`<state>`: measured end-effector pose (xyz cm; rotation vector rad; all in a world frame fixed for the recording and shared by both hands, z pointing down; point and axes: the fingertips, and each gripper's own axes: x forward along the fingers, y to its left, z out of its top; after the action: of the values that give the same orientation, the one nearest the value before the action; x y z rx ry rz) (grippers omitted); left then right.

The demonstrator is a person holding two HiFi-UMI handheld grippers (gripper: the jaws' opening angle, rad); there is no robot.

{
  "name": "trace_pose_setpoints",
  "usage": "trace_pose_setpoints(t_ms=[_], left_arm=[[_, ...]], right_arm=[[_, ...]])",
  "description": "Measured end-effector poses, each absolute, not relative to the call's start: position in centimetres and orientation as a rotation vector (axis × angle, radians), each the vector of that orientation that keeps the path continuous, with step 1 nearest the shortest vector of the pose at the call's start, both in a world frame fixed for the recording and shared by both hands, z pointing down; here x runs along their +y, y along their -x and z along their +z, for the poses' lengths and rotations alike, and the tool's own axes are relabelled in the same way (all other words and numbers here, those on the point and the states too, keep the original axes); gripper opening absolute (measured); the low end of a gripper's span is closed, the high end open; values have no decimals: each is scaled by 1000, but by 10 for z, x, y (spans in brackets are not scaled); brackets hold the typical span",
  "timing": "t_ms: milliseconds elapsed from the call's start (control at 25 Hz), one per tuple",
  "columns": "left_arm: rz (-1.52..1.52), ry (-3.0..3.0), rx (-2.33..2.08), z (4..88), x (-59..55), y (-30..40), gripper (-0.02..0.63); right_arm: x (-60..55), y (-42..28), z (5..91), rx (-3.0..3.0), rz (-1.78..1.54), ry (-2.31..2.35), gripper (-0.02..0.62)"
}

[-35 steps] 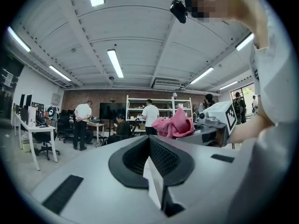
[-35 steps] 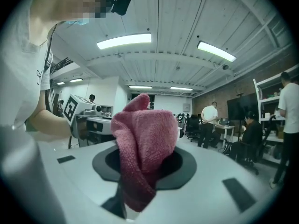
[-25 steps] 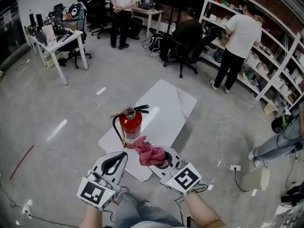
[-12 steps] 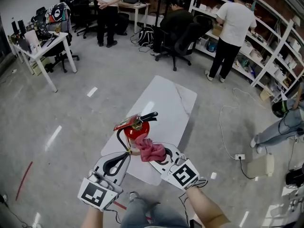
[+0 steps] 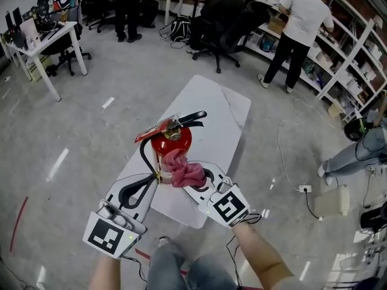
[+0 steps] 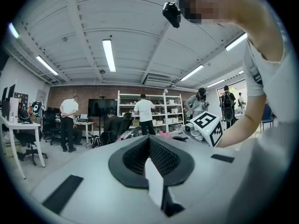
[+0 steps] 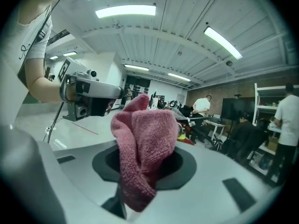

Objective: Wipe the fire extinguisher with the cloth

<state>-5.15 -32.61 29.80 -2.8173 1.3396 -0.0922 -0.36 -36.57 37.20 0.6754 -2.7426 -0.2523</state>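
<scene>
1. Right hand-held gripper [image 5: 197, 181] is closed on the pink cloth [image 5: 181, 169], which touches the extinguisher [image 5: 172, 142].
2. Left hand-held gripper [image 5: 152, 182] has its jaws together and empty, just beside the extinguisher.
3. Extinguisher stands on the white desk [image 5: 221, 116].

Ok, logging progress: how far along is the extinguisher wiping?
Done: the cloth is gripped in the right tongs. In hand: it looks pressed against the lower red body of the fire extinguisher on the white table; the left tongs, shut, sit beside its hose. To do: I can't tell how much is wiped.
</scene>
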Motion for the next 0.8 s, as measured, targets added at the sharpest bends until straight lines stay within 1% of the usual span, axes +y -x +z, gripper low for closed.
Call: trace_pose_setpoints(t_ms=[160, 400, 640, 800], left_arm=[[-95, 2783, 1286, 339, -326, 50, 4], [-95, 2747, 1245, 420, -335, 29, 5], [-46, 2725, 1241, 495, -335, 39, 4], [-15, 2672, 1251, 541, -329, 46, 5]], right_arm=[[-374, 11, 408, -2741, -323, -680, 141], [-393, 0, 472, -2747, -442, -675, 141], [-398, 4, 486, -2806, -688, -722, 140], [-399, 8, 507, -2715, -858, -774, 141]])
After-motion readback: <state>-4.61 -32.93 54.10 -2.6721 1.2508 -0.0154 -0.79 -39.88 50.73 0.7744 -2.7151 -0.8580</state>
